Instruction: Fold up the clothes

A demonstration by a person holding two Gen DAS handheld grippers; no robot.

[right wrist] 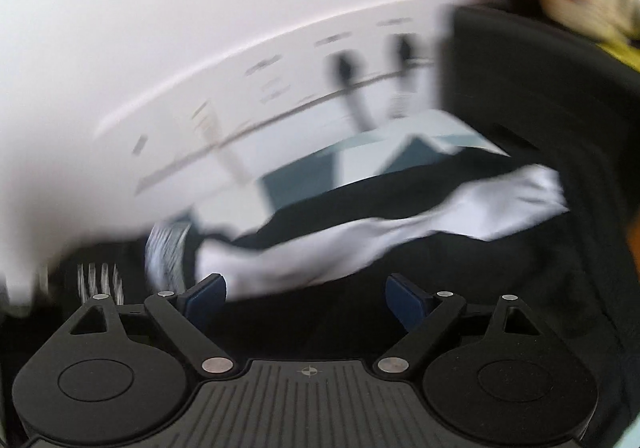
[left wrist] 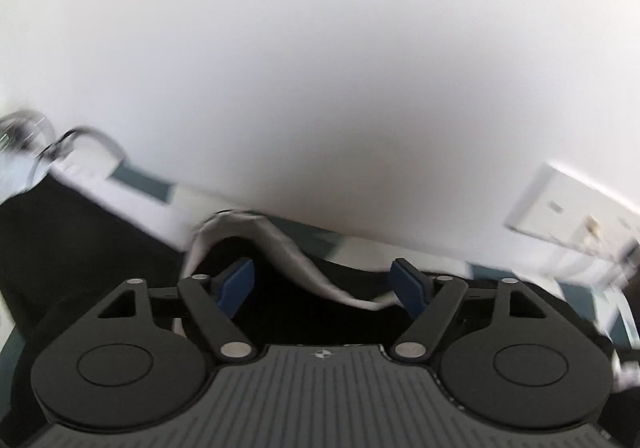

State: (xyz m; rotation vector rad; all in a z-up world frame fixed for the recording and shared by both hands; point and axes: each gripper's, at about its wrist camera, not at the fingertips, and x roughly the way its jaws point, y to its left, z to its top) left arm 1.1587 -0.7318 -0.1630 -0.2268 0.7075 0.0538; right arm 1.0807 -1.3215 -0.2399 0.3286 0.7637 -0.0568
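Note:
A black garment [left wrist: 80, 240] lies below my left gripper [left wrist: 322, 284]. Its pale grey-white band [left wrist: 288, 248] humps up between the fingers. The blue pads [left wrist: 236, 284] stand wide apart and do not press on the cloth, so this gripper is open. In the right wrist view the same kind of black cloth [right wrist: 400, 260] carries a long white panel [right wrist: 360, 236] that runs from lower left to upper right. My right gripper [right wrist: 304, 300] hovers just in front of it, open, with nothing clamped. Both views are blurred.
A white wall fills the upper part of both views. A wall socket plate [left wrist: 568, 203] sits at the right, and white trunking with plugs [right wrist: 340, 71] runs behind. The surface [right wrist: 296, 183] is teal and white. A dark bulky object [right wrist: 520, 87] stands at the right.

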